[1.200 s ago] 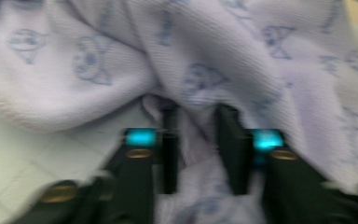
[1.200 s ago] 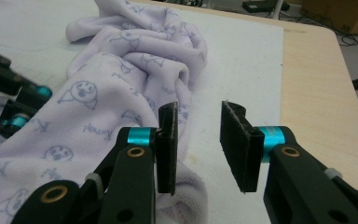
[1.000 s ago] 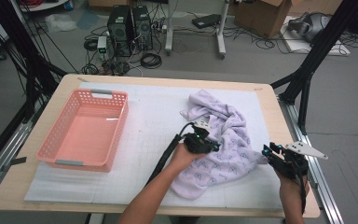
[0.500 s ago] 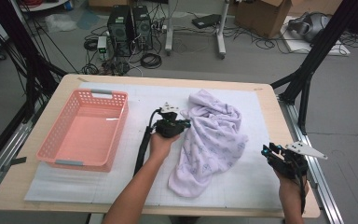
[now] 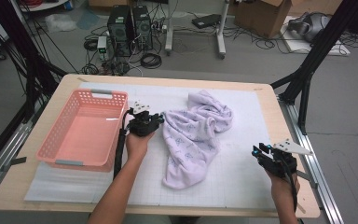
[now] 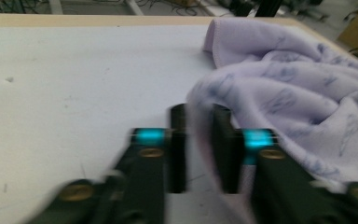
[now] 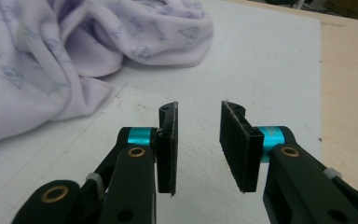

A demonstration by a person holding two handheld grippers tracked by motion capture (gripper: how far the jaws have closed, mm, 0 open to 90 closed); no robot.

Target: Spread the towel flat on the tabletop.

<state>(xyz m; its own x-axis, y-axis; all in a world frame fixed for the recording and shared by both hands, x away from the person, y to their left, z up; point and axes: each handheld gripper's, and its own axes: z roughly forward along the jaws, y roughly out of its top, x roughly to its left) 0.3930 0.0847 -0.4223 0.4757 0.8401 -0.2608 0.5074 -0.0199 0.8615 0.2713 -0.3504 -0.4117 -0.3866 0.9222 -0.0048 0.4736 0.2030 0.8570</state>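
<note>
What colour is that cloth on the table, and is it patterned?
The cloth is pale lilac with small, faint bluish printed figures; the right gripper view shows it best.

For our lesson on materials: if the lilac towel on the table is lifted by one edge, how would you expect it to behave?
The lilac towel lies in soft folds, so it would probably hang limp rather than hold its shape. Its fleecy nap suggests a gripper's pads would hold it without much slipping. It looks light, and would likely drag and bunch if pushed.

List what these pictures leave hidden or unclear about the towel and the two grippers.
- Left gripper, left gripper view: motion blur smears the jaws; its jaws have just been opening with the towel edge between them, but pad contact is unreadable.
- Towel's underside and inner folds, high view: hidden by its own crumpled layers.
- Right gripper, high view: too small to judge the jaw gap; the right gripper view shows it open.
</note>
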